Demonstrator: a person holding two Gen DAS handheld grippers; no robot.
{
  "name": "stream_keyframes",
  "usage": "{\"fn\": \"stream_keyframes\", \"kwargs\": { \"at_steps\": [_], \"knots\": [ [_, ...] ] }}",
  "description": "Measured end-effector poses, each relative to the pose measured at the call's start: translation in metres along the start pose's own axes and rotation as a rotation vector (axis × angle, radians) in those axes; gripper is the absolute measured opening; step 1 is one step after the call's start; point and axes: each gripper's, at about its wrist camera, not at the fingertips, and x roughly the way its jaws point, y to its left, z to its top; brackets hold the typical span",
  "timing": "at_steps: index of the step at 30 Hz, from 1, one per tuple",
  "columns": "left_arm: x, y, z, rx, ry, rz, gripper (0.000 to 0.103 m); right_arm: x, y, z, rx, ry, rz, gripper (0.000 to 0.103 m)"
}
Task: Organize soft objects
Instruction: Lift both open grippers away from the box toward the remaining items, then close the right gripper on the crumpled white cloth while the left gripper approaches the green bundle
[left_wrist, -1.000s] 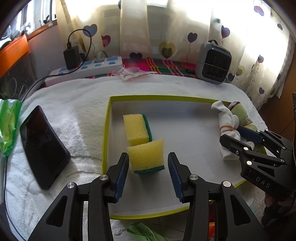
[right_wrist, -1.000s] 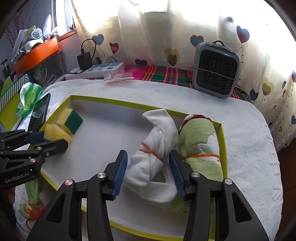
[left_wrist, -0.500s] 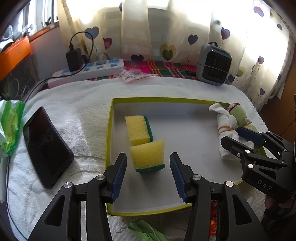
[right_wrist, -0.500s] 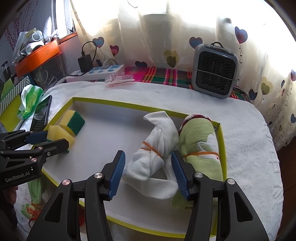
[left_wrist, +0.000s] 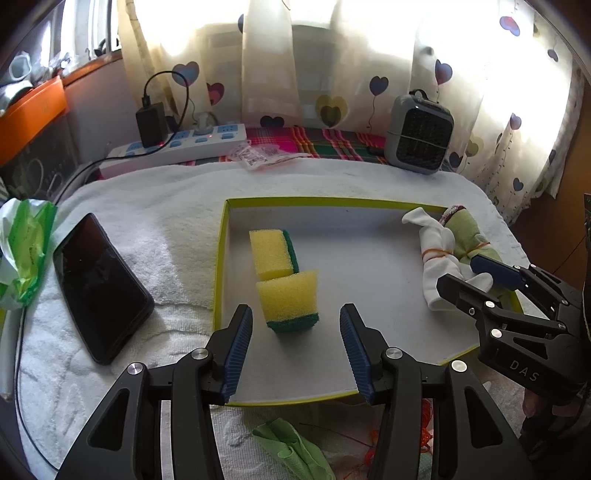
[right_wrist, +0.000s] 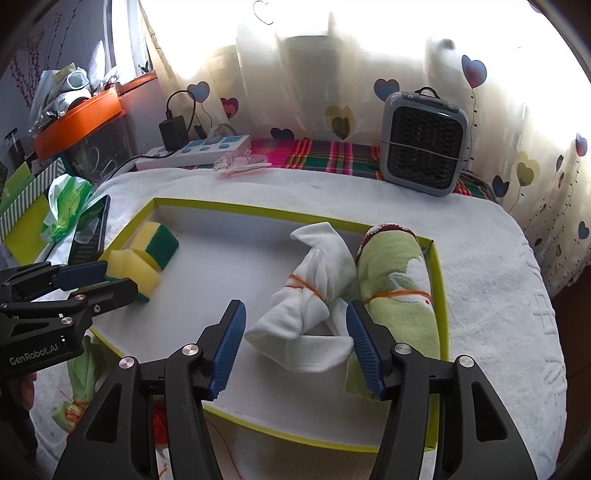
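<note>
- The tray (left_wrist: 221, 258), white inside with a yellow-green rim, lies on a white towel (left_wrist: 155, 206) that covers the table and fills the middle of both views.
- Left gripper (left_wrist: 295, 347): its jaws are spread wide and grasp nothing; they sit at the bottom centre of the left view, over the tray's near edge.
- Near sponge (left_wrist: 290, 301), yellow with a green base, stands in the tray just beyond the gap between those jaws, touching neither.
- Far sponge (left_wrist: 271, 253) stands just behind it, toward the tray's left rim, with its green side facing right.
- Right gripper (right_wrist: 295, 347): jaws released, spread on either side of the white roll (right_wrist: 306, 299) without pinching it.
- The white roll, bound with an orange band, lies in the right part of the tray, its near end between the jaws.
- Green roll (right_wrist: 399, 291), also banded, lies just right of the white roll along the tray's right rim.
- Phone (left_wrist: 98, 284) lies face up on the towel, left of the tray in the left view.
- A heater (right_wrist: 424, 144) and a power strip (right_wrist: 199, 149) stand at the back, upper right and upper left of the right view.
- A green cloth (left_wrist: 291, 450) lies on the towel at the bottom of the left view.
</note>
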Motion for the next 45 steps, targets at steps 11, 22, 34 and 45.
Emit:
{"fn": "stream_keyframes", "kwargs": {
  "at_steps": [11, 22, 34, 45],
  "knots": [
    [-0.023, -0.002, -0.011, 0.006, -0.041, 0.008, 0.048, -0.02, 0.005, -0.007, 0.018, -0.035, 0.015, 0.06],
    [-0.05, -0.004, -0.033, 0.032, -0.086, 0.036, 0.049, -0.048, 0.009, -0.021, 0.048, -0.073, 0.036, 0.06],
    [-0.071, 0.009, -0.062, -0.021, -0.081, -0.008, 0.048, -0.068, 0.009, -0.054, 0.088, -0.064, 0.038, 0.06],
    [-0.079, 0.024, -0.092, -0.058, -0.057, -0.017, 0.048, -0.081, 0.022, -0.084, 0.081, -0.034, 0.087, 0.06]
  ]
}}
